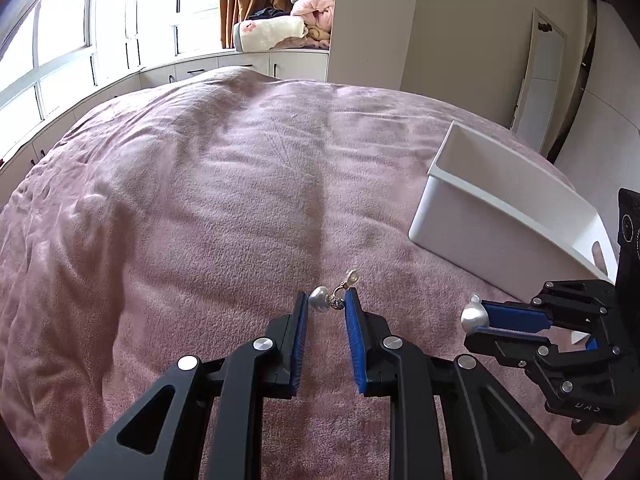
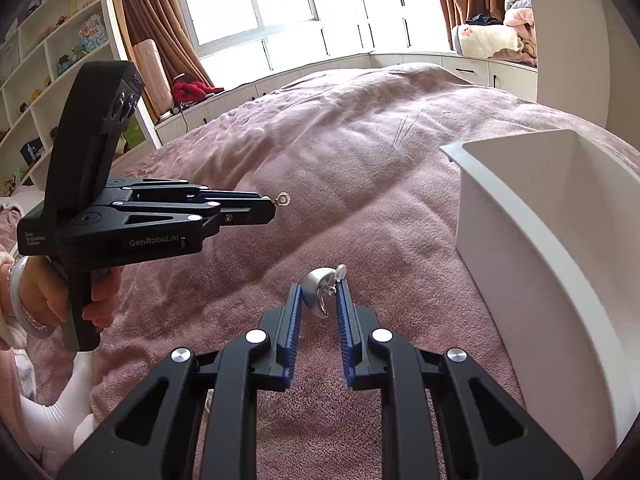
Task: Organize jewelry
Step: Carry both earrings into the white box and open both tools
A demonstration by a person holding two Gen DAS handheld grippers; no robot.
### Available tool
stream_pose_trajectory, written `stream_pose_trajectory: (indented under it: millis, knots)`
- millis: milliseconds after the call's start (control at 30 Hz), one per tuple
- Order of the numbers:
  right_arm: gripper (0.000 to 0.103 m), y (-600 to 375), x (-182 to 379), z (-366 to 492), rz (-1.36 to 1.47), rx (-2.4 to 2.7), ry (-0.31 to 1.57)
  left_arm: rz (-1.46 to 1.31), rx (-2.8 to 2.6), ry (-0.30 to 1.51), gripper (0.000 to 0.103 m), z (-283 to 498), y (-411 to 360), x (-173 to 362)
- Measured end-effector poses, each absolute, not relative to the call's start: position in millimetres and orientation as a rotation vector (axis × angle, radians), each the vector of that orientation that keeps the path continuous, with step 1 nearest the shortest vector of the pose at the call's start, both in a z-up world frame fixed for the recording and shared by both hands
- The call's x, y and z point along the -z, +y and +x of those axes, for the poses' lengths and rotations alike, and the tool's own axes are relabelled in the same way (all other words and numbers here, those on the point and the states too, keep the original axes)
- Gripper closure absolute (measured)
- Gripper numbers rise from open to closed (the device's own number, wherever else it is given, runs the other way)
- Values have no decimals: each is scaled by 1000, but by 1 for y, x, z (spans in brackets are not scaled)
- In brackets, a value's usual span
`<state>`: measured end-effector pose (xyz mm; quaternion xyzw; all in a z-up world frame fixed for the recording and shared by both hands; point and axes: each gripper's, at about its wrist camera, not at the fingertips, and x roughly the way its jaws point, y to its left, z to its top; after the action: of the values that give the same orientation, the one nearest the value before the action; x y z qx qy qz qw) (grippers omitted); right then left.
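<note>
Right wrist view: left gripper [image 2: 276,202], printed "GenRobot.AI" and "Data Acquisition System", held level over the pink bedspread [image 2: 360,184] by a bare hand [image 2: 60,304]. Its jaws pinch a gold-hooked pearl earring [image 1: 334,298] with a dark beaded charm. Right gripper [image 2: 320,300] nips a silver pearl earring [image 2: 318,296] between blue ribbed pads [image 2: 294,320], just above the spread, beside a white bin [image 2: 520,248].
</note>
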<state>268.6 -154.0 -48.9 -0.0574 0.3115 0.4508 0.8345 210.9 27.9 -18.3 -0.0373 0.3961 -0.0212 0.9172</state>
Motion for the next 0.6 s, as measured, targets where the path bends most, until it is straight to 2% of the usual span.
stream_pose_trajectory:
  millis: [267,600]
  knots:
    - [85,-192,4,270,-30,-909,549,-85,71,687,79,228,7,-41]
    - [85,-255,-39,281,75,-802,438,-57,128,617,79,249,-44,-82]
